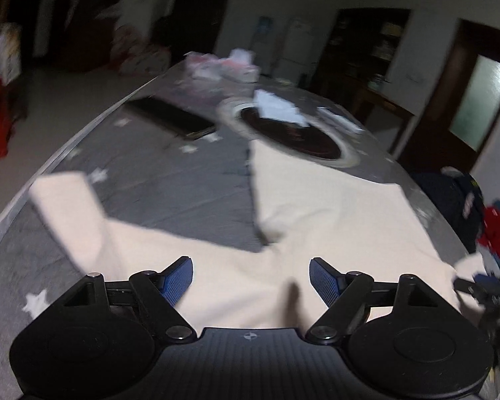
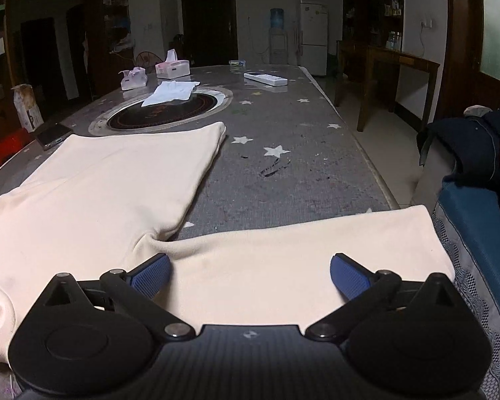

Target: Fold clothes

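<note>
A cream long-sleeved garment [image 2: 110,180] lies spread flat on the grey star-patterned table [image 2: 283,133]. Its body reaches toward the round inlay, and one sleeve [image 2: 300,250] stretches right to the table's corner. My right gripper [image 2: 250,275] hovers open over that sleeve, its blue pads wide apart with nothing pinched between them. In the blurred left wrist view the same garment [image 1: 333,210] fills the near table, its other sleeve [image 1: 70,206] angled off to the left. My left gripper [image 1: 251,278] is open above the shoulder area, holding nothing.
A round dark inlay [image 2: 163,110] carries a white cloth [image 2: 170,93]. Two tissue boxes [image 2: 171,68], a white remote [image 2: 265,79] and a dark phone-like device [image 2: 51,135] lie further back. A chair with dark clothing [image 2: 483,153] stands at the right edge.
</note>
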The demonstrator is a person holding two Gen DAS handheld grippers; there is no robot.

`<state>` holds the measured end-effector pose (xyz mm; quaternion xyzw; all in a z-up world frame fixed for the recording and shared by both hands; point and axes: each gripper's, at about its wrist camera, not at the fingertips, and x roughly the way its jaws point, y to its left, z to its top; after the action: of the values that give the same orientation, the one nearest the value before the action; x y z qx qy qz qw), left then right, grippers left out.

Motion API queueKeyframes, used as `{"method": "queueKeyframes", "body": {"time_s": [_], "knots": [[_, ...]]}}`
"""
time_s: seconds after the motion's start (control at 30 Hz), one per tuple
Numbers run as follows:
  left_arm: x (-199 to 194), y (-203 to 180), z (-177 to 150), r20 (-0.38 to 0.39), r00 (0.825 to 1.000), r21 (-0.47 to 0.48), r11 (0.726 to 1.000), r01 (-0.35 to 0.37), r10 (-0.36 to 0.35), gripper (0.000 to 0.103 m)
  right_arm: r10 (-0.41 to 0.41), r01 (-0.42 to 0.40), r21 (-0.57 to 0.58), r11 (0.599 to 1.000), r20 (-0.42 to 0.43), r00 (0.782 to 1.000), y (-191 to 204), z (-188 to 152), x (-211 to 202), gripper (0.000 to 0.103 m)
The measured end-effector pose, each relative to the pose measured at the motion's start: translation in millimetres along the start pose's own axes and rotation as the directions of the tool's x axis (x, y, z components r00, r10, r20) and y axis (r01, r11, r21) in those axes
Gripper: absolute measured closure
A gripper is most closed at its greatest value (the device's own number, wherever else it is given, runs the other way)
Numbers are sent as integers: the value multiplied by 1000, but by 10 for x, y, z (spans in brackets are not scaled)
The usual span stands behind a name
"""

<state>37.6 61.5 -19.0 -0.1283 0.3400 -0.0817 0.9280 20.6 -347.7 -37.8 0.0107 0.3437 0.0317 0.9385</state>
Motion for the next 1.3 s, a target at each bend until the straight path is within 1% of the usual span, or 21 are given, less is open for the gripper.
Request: {"method": "queueKeyframes", "body": {"time_s": [0.03, 0.1, 0.2, 0.27, 0.33, 0.37, 0.43, 0.5, 0.6, 0.7, 0.77, 0.83, 0.87, 0.93, 0.97, 1.0, 1.1, 1.2, 1.23, 1.27, 1.3], "knots": [[11, 64, 5, -1, 1000, -21, 1000, -10, 10, 23, -1, 1, -1, 1000, 0, 1000, 1, 2, 3, 0], [-31, 131, -10, 20, 999, -25, 999, -46, 46, 23, -2, 2, -3, 1000, 0, 1000, 0, 4, 9, 0], [-88, 205, -51, 49, 989, -9, 990, -139, 140, 23, -2, 2, -4, 1000, -1, 1000, 3, 4, 18, 0], [-128, 254, -87, 69, 975, 3, 977, -213, 213, 23, -2, 2, -4, 1000, 0, 1000, 1, 3, 20, 0], [-184, 324, -116, 87, 960, -6, 964, -267, 266, 22, -1, 1, -4, 1000, 0, 1000, -1, 2, 21, 0], [-214, 358, -129, 94, 949, -16, 954, -299, 300, 21, -1, 1, -4, 1000, 0, 1000, -2, 2, 20, 0], [-254, 462, -146, 94, 931, -43, 936, -349, 352, 20, -1, 1, -4, 1000, 0, 1000, -5, 2, 20, 0], [-315, 557, -147, 94, 920, -78, 924, -374, 380, 20, -1, 1, -4, 1000, 0, 1000, -7, 2, 19, 0], [-380, 608, -104, 93, 915, -109, 918, -382, 392, 20, -2, 2, -5, 1000, 0, 1000, -9, 3, 20, 0], [-369, 505, -43, 108, 927, -76, 933, -352, 358, 20, -2, 2, -5, 1000, 0, 1000, -12, 3, 19, 0], [-301, 394, -1, 113, 940, -28, 947, -320, 322, 19, -2, 2, -6, 1000, 0, 1000, -13, 3, 19, 0], [-174, 298, 35, 103, 949, 36, 952, -304, 299, 17, -1, 1, -5, 1000, 0, 1000, -13, 4, 19, 0], [-102, 277, 47, 94, 948, 56, 949, -309, 304, 17, -1, 1, -5, 1000, 0, 1000, -12, 4, 19, 0], [45, 309, 70, 51, 943, 76, 940, -332, 329, 17, -1, 1, -5, 1000, 0, 1000, -11, 5, 18, 0], [74, 335, 72, 57, 935, 85, 931, -355, 351, 14, -1, 1, -5, 1000, 0, 1000, -11, 5, 17, 0], [102, 362, 75, 62, 926, 93, 922, -376, 372, 13, 0, 0, -5, 1000, 0, 1000, -11, 5, 17, 0], [88, 535, 105, 62, 910, 54, 909, -413, 410, 10, 0, 0, -4, 1000, 0, 1000, -10, 6, 15, 0], [54, 594, 144, 40, 899, 27, 899, -437, 436, 10, -1, 1, -5, 1000, 0, 1000, -8, 1, 13, 0], [46, 578, 166, 33, 895, 17, 896, -445, 444, 12, -1, 1, -5, 1000, 0, 1000, -8, 1, 14, 0], [28, 534, 187, 33, 894, 7, 894, -448, 447, 13, -1, 1, -5, 1000, 0, 1000, -7, 2, 15, 0], [-3, 460, 209, 46, 906, 1, 907, -421, 421, 13, -1, 1, -5, 1000, 1, 1000, -7, 2, 15, 0]]}}
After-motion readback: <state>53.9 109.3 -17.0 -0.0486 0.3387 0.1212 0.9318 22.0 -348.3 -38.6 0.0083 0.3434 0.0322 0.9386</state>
